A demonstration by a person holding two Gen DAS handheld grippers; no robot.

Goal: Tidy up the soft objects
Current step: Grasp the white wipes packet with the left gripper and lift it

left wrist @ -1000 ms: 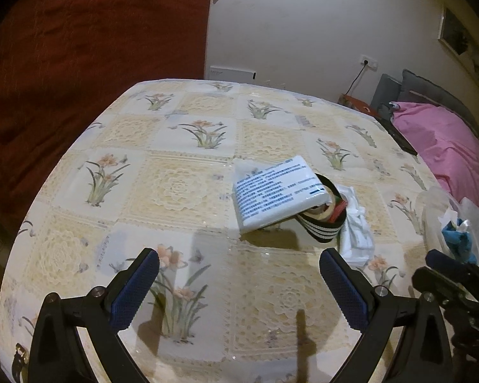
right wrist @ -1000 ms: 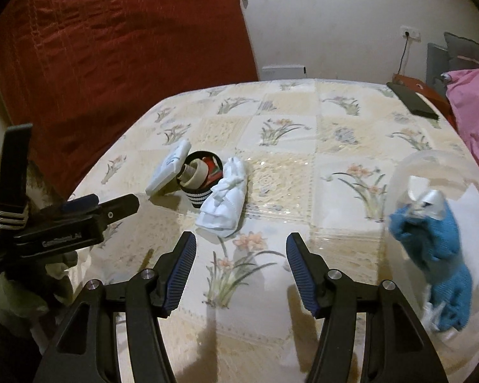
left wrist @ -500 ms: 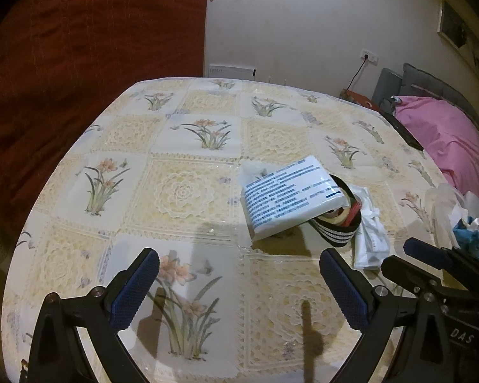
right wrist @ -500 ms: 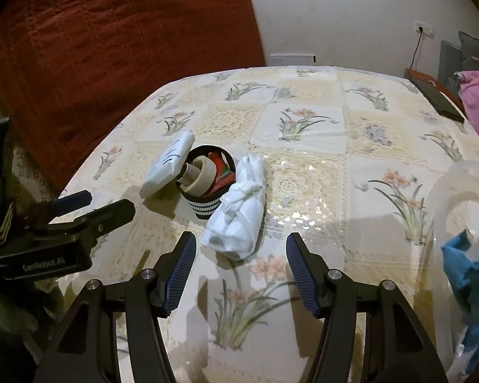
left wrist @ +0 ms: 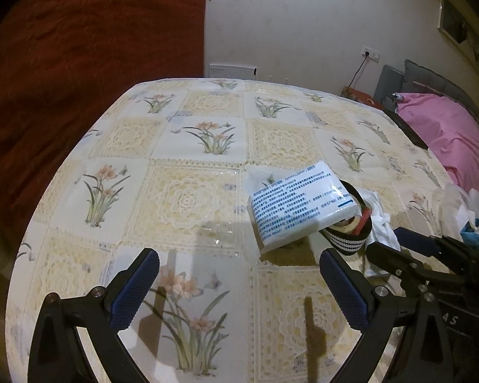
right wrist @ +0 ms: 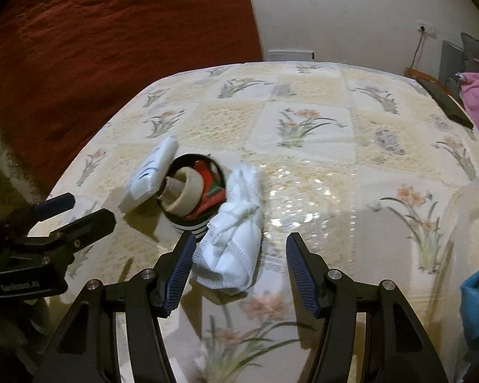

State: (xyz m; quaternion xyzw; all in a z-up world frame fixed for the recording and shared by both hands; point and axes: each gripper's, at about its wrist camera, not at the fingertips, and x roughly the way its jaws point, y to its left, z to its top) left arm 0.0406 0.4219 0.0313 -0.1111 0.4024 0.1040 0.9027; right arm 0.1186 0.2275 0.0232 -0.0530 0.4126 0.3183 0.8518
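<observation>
White knotted cloth bundle (right wrist: 233, 236) lies on the tabletop (right wrist: 319, 146), touching the striped-rim cup (right wrist: 193, 191) at the cup's 4 o'clock. Change over the last second: in the right wrist view the bundle has grown larger and dropped from well ahead of the fingertips to just at them, its near end now between the two pads; the right hand-held gripper (right wrist: 239, 271) has advanced, jaws wide, nothing held. Judgement: this is the approach for a pick of the bundle; closing is the step left. The cup holds a tape roll (right wrist: 183, 191) and something red; a white tissue pack (left wrist: 298, 202) leans on its rim at 9 o'clock. The left hand-held gripper (left wrist: 239, 287) is also wide and empty, the pack ahead at 1 o'clock, slightly nearer than a second ago. A clear bag with blue cloth (right wrist: 475, 306) sits at 3 o'clock. Writing: the pack carries dense blue print, too small to read; the left tool's body reads roughly "GenRobot.AI", blurred.
</observation>
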